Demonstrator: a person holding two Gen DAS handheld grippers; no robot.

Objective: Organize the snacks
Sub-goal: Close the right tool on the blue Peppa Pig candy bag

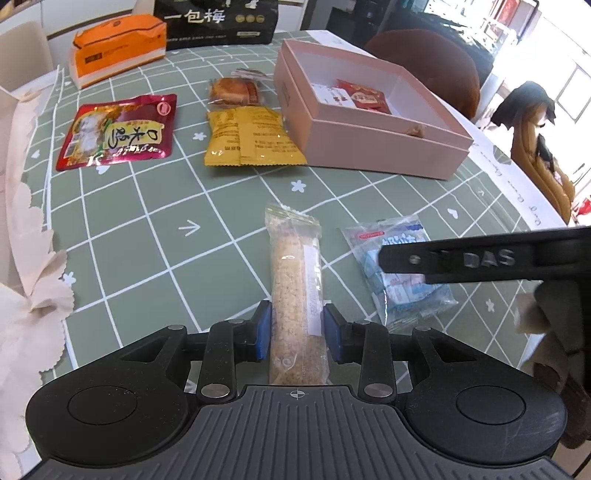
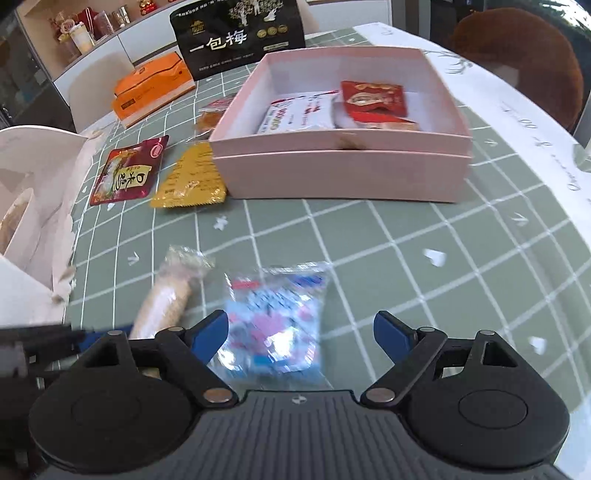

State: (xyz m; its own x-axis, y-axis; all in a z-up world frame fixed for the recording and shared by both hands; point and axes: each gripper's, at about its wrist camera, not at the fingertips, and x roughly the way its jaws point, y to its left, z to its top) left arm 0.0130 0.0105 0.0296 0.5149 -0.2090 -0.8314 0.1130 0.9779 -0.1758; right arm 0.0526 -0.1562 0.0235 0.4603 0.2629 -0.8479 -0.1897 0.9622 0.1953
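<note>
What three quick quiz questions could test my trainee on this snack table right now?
1. True or false: the left gripper is shut on the long cereal bar.
2. Which packet lies between the right gripper jaws: A) blue-and-white packet, B) yellow packet, C) dark red pouch?
3. Fill in: snacks already sorted lie inside the pink ____.

Key: 1 true; 2 A, with the jaws open and not pressing on it; 3 box.

I see green grid tablecloth [image 1: 155,206] | brown chair [image 2: 517,51] behind table | orange tissue box [image 1: 114,48] at far edge | shelf with jars [image 2: 81,29] in background
</note>
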